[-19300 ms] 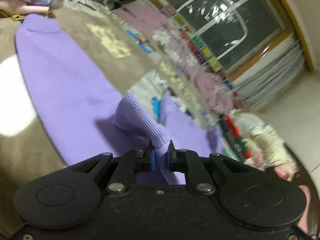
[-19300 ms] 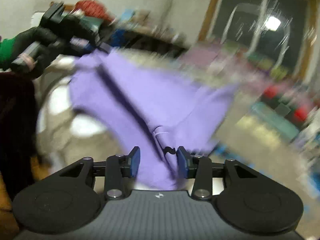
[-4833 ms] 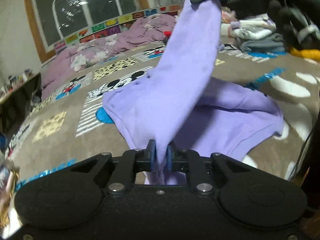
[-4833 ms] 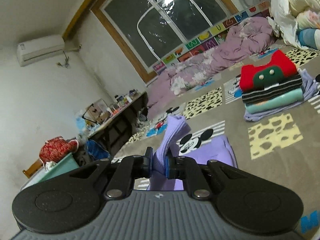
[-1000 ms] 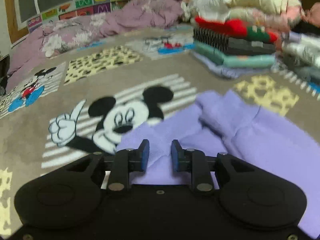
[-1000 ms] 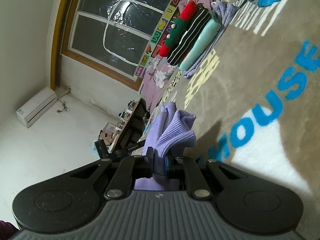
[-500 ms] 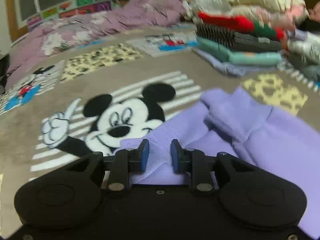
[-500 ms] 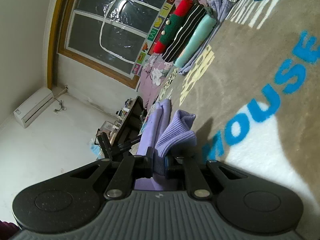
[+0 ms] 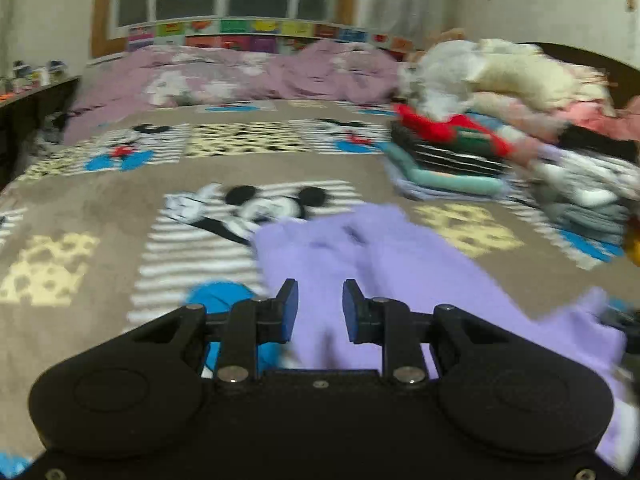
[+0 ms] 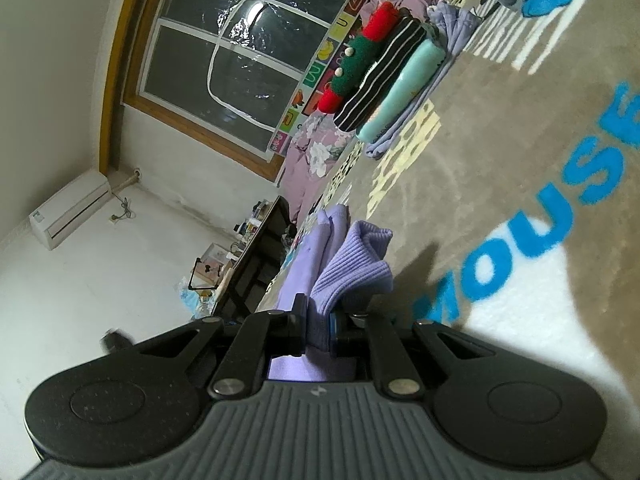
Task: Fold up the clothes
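Observation:
A lilac sweater [image 9: 400, 264] lies spread on the Mickey Mouse blanket [image 9: 100, 200], in the lower middle and right of the blurred left wrist view. My left gripper [image 9: 316, 306] is open and empty, held just above the sweater's near part. My right gripper [image 10: 318, 326] is shut on the sweater's ribbed cuff [image 10: 356, 264] and holds it just above the blanket, with the rest of the sweater [image 10: 308, 248] trailing away behind it.
A stack of folded clothes [image 9: 452, 156], red, striped and teal, sits at the right of the blanket and shows in the right wrist view [image 10: 380, 68] too. More piled laundry [image 9: 520, 76] lies behind it. A purple duvet [image 9: 240, 72] lies under the window. A dark desk [image 10: 256, 256] stands at the left.
My left gripper has pulled back and up from the sweater, so more of the blanket shows. My right gripper stays shut on the cuff and has barely moved.

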A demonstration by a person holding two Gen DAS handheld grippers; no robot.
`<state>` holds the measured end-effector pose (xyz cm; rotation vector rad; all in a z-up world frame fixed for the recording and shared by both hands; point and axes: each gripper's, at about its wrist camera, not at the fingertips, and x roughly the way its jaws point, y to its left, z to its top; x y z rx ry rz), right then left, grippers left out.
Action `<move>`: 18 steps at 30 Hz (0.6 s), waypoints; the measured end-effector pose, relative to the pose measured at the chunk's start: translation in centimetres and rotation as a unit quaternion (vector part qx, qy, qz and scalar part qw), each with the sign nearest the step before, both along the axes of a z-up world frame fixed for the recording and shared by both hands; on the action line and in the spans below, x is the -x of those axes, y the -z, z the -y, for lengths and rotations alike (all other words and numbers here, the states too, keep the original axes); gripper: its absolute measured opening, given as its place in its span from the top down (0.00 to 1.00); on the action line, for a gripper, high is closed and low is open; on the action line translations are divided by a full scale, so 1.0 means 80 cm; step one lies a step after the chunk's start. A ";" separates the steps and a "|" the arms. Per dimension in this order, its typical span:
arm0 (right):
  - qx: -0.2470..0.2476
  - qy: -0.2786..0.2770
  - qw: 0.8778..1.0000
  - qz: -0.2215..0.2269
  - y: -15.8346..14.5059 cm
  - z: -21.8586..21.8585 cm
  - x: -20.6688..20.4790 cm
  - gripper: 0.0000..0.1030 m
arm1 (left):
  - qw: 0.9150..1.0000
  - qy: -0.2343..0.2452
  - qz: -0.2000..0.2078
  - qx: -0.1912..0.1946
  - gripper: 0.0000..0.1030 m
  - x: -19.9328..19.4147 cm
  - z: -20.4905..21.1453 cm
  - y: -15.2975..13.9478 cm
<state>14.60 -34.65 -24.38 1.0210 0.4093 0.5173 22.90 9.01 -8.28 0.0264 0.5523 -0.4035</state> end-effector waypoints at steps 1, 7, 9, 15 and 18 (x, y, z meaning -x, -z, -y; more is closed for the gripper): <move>0.003 0.001 1.000 0.001 -0.001 0.000 0.000 0.88 | 1.000 0.005 0.002 0.002 0.79 0.016 0.004 0.001; 0.015 0.019 1.000 -0.012 -0.011 -0.003 -0.003 0.88 | 0.996 0.083 0.012 0.016 0.79 0.104 0.023 0.026; 0.015 0.023 1.000 -0.011 -0.021 -0.003 -0.003 0.88 | 0.993 0.116 0.011 0.002 0.79 0.126 0.032 0.036; 0.036 0.039 0.998 -0.016 -0.070 -0.009 -0.007 0.88 | 0.987 0.159 0.021 -0.020 0.45 0.162 0.022 0.049; 0.051 0.038 0.998 -0.017 -0.098 -0.017 -0.011 0.88 | 0.984 0.172 0.024 -0.029 0.42 0.176 0.015 0.057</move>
